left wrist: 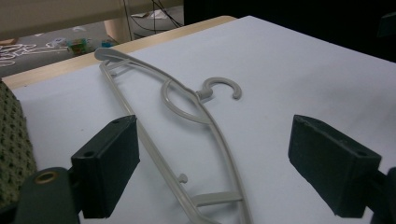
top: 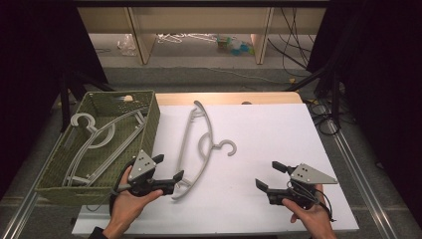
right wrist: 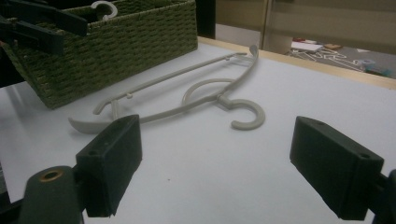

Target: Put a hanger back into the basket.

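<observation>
A grey plastic hanger (top: 211,139) lies flat on the white table top (top: 268,129), its hook pointing right. My left gripper (top: 169,167) is low at the hanger's near end, open; in the left gripper view the hanger (left wrist: 205,119) runs up between the wide-apart jaws of the left gripper (left wrist: 212,163) and neither pad touches it. My right gripper (top: 267,174) is open over bare table at the front right, with nothing between its jaws. From the right gripper (right wrist: 215,168) the hanger (right wrist: 205,100) lies ahead, a little way off.
A green woven basket (top: 149,117) stands at the table's left, holding another grey hanger (top: 94,134). The basket (right wrist: 116,51) sits just beyond the loose hanger's end. Behind the table are shelf legs, cables and litter on the floor (top: 199,59).
</observation>
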The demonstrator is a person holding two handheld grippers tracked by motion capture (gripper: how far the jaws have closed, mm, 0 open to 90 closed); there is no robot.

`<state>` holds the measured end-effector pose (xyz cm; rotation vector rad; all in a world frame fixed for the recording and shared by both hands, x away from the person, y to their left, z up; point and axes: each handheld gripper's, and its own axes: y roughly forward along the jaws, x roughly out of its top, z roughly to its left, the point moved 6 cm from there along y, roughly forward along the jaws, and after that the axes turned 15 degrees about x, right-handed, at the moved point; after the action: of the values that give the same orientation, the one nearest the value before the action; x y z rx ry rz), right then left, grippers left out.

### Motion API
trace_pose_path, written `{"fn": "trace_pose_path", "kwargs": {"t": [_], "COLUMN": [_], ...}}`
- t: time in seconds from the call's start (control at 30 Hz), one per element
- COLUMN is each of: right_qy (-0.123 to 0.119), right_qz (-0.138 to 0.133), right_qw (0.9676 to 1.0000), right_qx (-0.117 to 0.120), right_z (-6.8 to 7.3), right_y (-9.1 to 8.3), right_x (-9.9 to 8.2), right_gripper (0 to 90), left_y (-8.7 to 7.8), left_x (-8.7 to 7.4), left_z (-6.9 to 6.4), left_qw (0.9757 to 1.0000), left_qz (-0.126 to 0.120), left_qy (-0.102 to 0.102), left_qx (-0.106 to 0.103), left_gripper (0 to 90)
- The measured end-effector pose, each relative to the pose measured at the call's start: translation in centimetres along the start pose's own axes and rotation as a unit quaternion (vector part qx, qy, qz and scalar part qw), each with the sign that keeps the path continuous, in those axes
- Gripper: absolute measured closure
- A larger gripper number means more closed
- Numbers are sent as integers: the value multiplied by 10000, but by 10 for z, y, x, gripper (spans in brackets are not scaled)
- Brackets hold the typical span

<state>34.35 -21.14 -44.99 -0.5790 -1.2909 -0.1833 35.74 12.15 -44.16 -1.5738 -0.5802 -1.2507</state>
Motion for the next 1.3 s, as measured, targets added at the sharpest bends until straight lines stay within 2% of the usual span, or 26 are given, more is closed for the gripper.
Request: {"fn": "trace_pose_path", "kwargs": {"t": [0.23,0.5,0.6,0.67,0.77,0.83,0.93,0.97,1.03,1.1,1.17,1.23,1.27,1.3], "right_qy": [-6,-63,-72,-72,-55,-57,-64,-61,-52,-81,-65,-54,-37,-48], "right_qz": [0,61,120,111,102,107,109,105,91,86,75,94,121,130], "right_qw": [10000,10000,9999,9999,9999,9999,9999,9999,9999,9999,9999,9999,9999,9999], "right_qx": [19,-20,9,11,14,8,14,18,27,-27,-21,11,18,29], "right_z": [0,1,2,2,1,1,1,1,1,0,1,1,1,1], "right_y": [0,1,1,1,1,1,1,1,2,2,2,2,1,1], "right_x": [0,1,0,0,0,0,0,0,0,-1,0,-1,-1,-1], "right_gripper": [178,176,176,176,176,176,176,176,176,176,176,176,176,176], "left_y": [2,9,14,17,25,30,40,44,52,62,73,83,88,93], "left_x": [-3,-8,-11,-13,-16,-17,-15,-15,-15,-14,-14,-15,-16,-17], "left_z": [-1,-8,-14,-19,-25,-28,-33,-34,-36,-40,-42,-44,-45,-44], "left_qw": [10000,9992,9980,9975,9957,9933,9905,9888,9836,9816,9783,9772,9762,9757], "left_qz": [73,275,390,497,656,804,962,1065,1321,1464,1611,1706,1826,1863], "left_qy": [47,291,444,429,562,738,899,969,1150,1145,1265,1223,1130,1134], "left_qx": [-28,-79,-203,-271,-335,-384,-392,-379,-429,-438,-314,-316,-290,-230], "left_gripper": [171,159,159,162,166,172,199,208,211,245,283,304,310,313]}}
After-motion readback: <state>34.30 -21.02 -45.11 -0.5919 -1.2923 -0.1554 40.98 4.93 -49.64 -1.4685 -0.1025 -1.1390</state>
